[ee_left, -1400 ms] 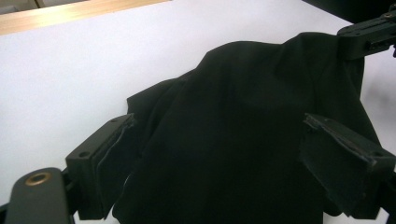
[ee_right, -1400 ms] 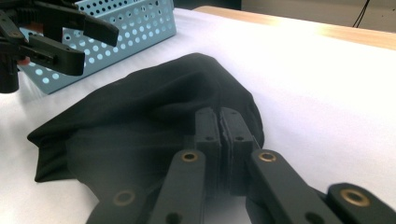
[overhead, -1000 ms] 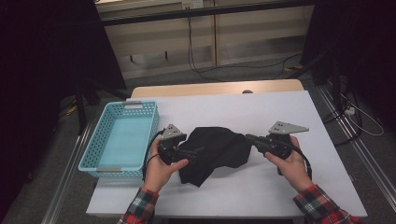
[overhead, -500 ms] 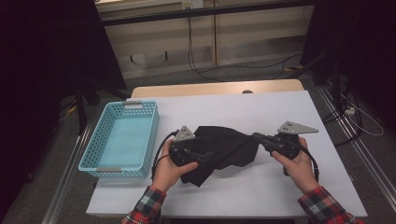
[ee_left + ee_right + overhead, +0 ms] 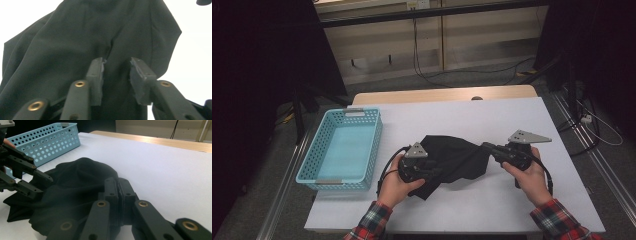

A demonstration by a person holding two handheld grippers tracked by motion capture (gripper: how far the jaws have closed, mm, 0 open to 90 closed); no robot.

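A black cloth (image 5: 452,160) lies rumpled on the white table (image 5: 462,120), and everything else is best placed from it. The light blue basket (image 5: 342,150) stands well apart to the cloth's left in the high view, its perforated wall (image 5: 47,142) also showing beyond the cloth in the right gripper view.

The left gripper (image 5: 432,172) sits at the cloth's near left part, held in the person's left hand (image 5: 397,182), with its grey three-cornered plate on top. In the left gripper view its jaws have just been closing, and the cloth lies between and beneath them; a gap remains between the two pads (image 5: 96,77), which stand partly drawn together, and a fold of the dark fabric runs up from that gap (whether the pads already press the fabric cannot be told from this angle). In the right gripper view the same gripper (image 5: 46,183) reaches over the cloth's far side, its fingers one above the other with a fold rising between them.

The right gripper (image 5: 486,148) meets the cloth's right edge, held in the right hand (image 5: 527,172). Its jaws are pressed together in the right gripper view (image 5: 117,192), pinching the cloth's edge, which bunches up around them.
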